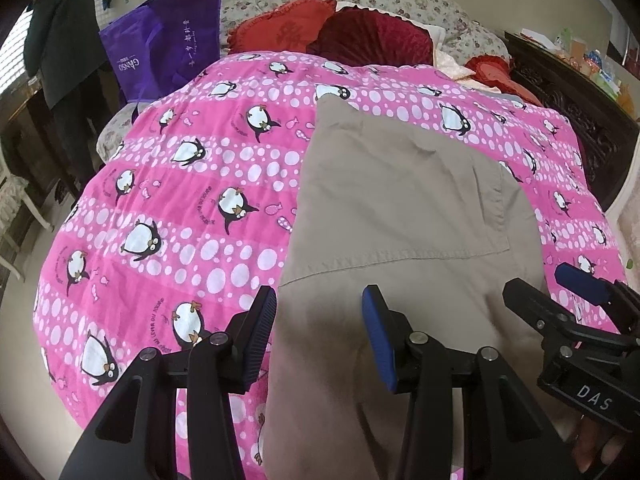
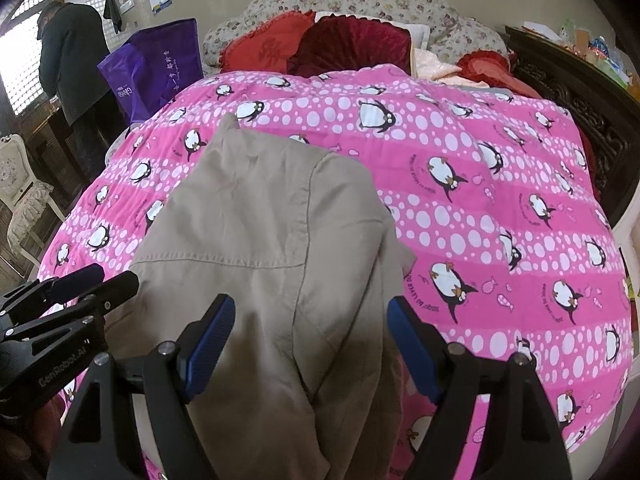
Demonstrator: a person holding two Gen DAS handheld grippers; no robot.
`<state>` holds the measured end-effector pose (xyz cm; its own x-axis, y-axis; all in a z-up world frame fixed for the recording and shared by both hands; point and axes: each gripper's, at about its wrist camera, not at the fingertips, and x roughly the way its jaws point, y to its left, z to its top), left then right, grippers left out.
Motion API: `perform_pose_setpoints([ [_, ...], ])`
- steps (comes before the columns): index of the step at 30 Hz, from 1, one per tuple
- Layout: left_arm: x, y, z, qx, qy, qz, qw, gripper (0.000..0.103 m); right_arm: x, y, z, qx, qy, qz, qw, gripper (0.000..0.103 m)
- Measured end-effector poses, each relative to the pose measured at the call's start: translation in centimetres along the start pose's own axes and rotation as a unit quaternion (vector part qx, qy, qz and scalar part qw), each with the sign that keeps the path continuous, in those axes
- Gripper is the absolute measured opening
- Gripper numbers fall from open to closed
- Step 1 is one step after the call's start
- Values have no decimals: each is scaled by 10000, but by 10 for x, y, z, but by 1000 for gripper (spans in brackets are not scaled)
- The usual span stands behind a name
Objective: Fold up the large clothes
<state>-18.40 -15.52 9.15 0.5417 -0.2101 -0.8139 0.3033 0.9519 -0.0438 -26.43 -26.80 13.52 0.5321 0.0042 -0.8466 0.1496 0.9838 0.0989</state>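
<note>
A large khaki garment — plain cotton with stitched seams and a few soft creases — lies flat on the pink penguin quilt covering the bed. Its long axis runs from the near edge toward the red pillows, narrowing at the far end. The left gripper and right gripper hover over its near end — jaws apart, grasping nothing.

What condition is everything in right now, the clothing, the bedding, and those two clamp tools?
Beige garment: lying flat on the quilt, partly folded.
Pink quilt: spread over the bed.
Left gripper: open, above the garment.
Right gripper: open wide, gripping nothing.
Purple bag: standing upright.
</note>
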Motion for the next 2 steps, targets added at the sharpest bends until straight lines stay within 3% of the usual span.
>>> perform_pose_setpoints([
  [2,1,2,1,-15,12,-16,10000,33,0,0,0,4,-3,9,10000,82],
])
